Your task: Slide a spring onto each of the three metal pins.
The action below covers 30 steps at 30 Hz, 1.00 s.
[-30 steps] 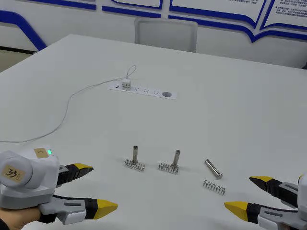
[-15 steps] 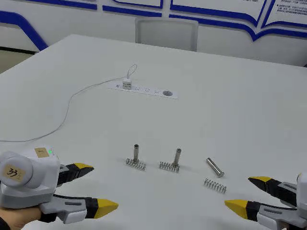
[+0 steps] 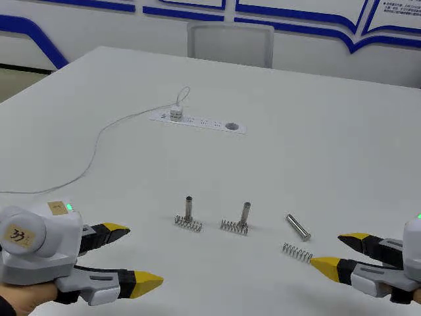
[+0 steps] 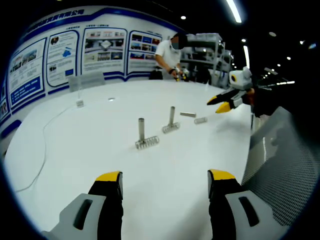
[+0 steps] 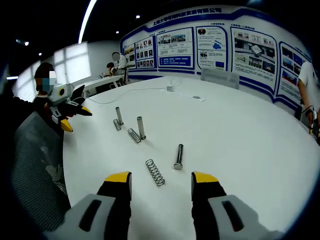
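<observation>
Right gripper [image 3: 329, 251] is edging toward the rightmost spring [image 3: 297, 252], it and left gripper [image 3: 145, 255] gaping empty, all springs [image 3: 187, 224] lying off their pins [image 3: 245, 212].

Three pins [image 3: 245, 213], three springs [image 3: 234, 228], unassembled.
Two pins stand upright, the third lies flat; a spring lies beside each.
</observation>
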### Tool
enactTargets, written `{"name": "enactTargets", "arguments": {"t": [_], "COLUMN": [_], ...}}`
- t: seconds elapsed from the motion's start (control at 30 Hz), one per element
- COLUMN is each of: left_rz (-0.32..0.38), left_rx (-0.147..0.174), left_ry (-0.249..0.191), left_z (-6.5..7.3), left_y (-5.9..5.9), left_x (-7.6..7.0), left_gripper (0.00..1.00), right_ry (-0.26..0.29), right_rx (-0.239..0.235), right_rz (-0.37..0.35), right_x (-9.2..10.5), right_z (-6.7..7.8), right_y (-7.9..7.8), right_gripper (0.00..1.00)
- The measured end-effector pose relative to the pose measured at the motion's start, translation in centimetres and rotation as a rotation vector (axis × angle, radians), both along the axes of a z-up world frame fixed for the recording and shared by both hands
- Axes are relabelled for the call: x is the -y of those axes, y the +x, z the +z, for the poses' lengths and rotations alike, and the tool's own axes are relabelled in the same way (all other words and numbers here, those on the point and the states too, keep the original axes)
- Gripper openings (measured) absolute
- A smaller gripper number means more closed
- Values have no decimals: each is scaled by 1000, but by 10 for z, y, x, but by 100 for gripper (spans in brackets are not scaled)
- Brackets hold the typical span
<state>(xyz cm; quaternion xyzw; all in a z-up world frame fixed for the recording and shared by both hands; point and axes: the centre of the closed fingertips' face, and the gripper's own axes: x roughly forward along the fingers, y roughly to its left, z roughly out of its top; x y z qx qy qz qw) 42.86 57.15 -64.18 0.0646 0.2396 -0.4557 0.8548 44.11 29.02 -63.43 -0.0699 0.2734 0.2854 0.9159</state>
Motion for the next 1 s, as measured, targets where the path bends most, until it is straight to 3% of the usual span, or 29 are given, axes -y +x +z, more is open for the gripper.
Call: {"name": "enactTargets", "arguments": {"t": [0.17,0.57,0.73,1.0], "left_rz": [-3,-14,-16,-23], "left_rx": [2,9,10,11], "left_ry": [1,0,-2,3], "left_z": [1,0,0,0], "left_y": [0,-1,-2,-3], "left_x": [1,2,2,4], "left_gripper": [70,70,70,70], "right_ry": [-19,-145,-192,-240], "right_rx": [-19,-96,-132,-227], "right_rz": [-10,5,-2,-16], "right_x": [-2,-12,-15,-14], "right_z": [6,7,2,-11], "right_y": [15,48,56,66], "right_gripper": [42,31,28,24]}}
